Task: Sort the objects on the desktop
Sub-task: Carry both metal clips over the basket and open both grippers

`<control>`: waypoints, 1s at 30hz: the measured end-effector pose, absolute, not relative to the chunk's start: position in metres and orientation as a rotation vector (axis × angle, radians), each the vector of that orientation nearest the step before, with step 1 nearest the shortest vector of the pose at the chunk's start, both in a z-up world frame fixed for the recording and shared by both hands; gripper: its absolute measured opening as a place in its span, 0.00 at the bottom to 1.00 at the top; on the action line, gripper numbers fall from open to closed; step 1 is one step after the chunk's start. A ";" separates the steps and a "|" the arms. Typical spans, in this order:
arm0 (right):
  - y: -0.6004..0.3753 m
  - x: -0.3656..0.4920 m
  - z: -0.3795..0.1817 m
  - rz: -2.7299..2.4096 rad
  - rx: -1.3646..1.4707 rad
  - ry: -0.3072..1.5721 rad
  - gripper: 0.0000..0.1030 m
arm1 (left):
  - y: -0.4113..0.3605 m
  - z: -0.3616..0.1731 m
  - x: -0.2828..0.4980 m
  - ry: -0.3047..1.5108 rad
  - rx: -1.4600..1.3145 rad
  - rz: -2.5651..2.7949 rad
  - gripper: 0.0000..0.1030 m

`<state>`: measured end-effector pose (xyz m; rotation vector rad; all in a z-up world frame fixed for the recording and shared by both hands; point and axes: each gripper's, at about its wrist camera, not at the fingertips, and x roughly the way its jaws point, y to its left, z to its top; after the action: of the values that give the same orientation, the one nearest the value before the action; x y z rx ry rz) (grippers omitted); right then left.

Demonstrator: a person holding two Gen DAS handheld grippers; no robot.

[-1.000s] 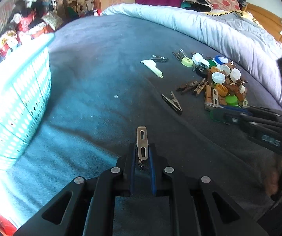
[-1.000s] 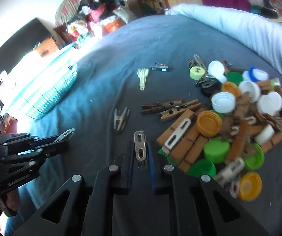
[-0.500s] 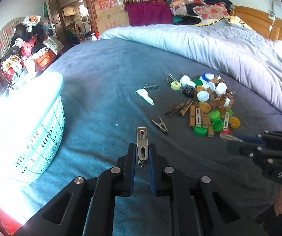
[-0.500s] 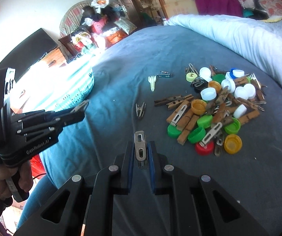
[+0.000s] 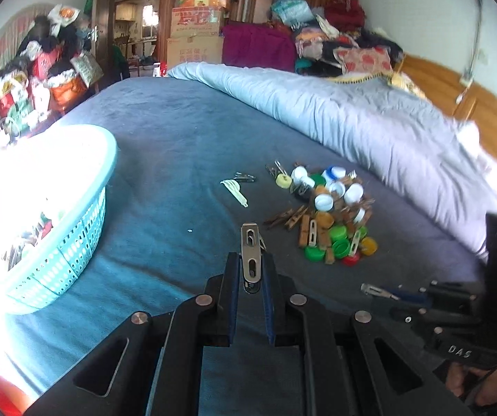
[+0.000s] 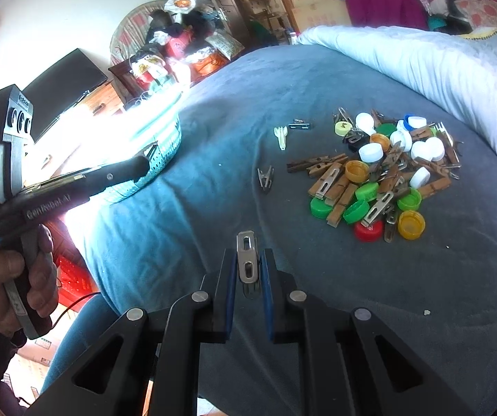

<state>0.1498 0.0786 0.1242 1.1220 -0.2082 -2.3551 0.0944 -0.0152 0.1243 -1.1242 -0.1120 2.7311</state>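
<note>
Carrying metal clips: the left hand-held gripper (image 5: 251,274) pinches one clip (image 5: 250,253), the right hand-held gripper (image 6: 247,270) another (image 6: 247,256), above the bed (image 5: 179,145). Next, probably dropping them into the overexposed basket (image 5: 75,242) at the bed's left edge.

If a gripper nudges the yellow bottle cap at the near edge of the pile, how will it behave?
The yellow cap lies flat, open side up, so it probably slides rather than rolls. It looks like light plastic, and the soft bedspread may snag it.

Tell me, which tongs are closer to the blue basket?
Left. The left tongs hang right beside the blue basket; the right tongs are farther off, above the bed near the pile of caps.
</note>
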 end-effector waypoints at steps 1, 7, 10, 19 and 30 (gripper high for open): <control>0.078 0.151 0.126 -2.355 1.120 -0.206 0.13 | -0.018 0.126 0.095 -0.117 -1.119 2.737 0.12; 0.075 0.158 0.130 -2.335 1.128 -0.203 0.13 | -0.029 0.131 0.101 -0.118 -1.140 2.777 0.12; 0.075 0.165 0.135 -2.326 1.136 -0.211 0.14 | -0.034 0.133 0.106 -0.107 -1.153 2.785 0.12; 0.083 0.175 0.156 -2.344 1.134 -0.176 0.14 | -0.045 0.129 0.110 -0.096 -1.208 2.795 0.12; 0.100 0.164 0.158 -2.372 1.132 -0.231 0.14 | -0.042 0.138 0.106 -0.044 -1.228 2.796 0.12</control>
<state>0.1640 0.1000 0.1579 1.1315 -0.2314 -2.3716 0.1060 -0.0424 0.1375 -1.2281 -0.0435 2.7961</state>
